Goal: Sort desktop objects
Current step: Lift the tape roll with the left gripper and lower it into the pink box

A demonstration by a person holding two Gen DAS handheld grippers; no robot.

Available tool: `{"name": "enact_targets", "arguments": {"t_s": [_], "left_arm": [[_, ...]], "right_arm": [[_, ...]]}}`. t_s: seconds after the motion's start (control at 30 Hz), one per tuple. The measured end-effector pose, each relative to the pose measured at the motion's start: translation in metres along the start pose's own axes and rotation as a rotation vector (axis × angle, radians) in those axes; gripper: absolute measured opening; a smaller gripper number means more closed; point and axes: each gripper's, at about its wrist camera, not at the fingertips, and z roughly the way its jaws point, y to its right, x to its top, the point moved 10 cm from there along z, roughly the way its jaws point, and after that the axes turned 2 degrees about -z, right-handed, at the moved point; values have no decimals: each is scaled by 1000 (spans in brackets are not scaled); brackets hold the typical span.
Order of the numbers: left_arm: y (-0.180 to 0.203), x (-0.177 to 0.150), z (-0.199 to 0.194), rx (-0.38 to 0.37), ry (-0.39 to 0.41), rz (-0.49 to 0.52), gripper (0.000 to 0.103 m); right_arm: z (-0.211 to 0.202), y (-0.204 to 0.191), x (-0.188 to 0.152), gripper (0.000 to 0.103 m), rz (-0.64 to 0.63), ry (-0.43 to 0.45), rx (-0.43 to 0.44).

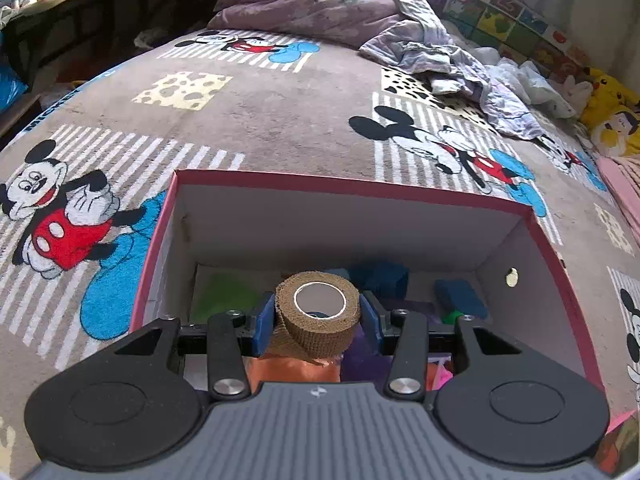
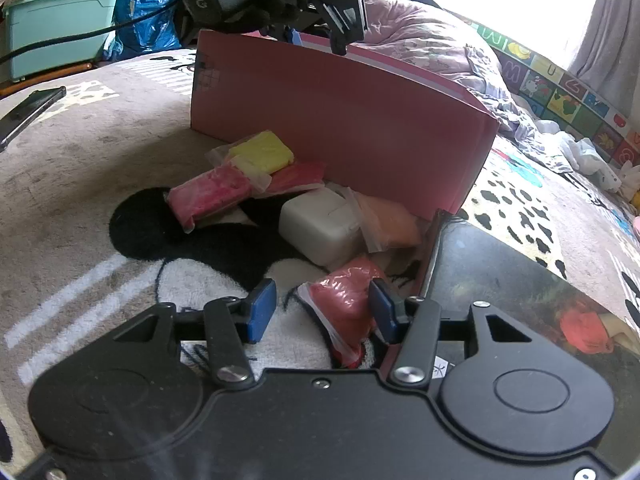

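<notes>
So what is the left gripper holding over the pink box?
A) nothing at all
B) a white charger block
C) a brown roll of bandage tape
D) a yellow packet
C: in the left wrist view, the blue pads of the left gripper press on both sides of a brown roll of bandage tape, held above the open pink box.
</notes>
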Motion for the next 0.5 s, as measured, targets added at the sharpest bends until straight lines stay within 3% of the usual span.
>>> {"name": "enact_targets", "arguments": {"t_s": [0.37, 0.43, 0.5], "left_arm": [[-2, 1, 12, 15, -41, -30, 44], [-1, -1, 16, 16, -65, -25, 47], [-1, -4, 19, 18, -90, -20, 57]], "right_arm": [[-1, 1, -1, 51, 1, 1, 8], [-1, 0, -1, 51, 1, 1, 8], [-1, 0, -1, 52, 1, 1, 8]]}}
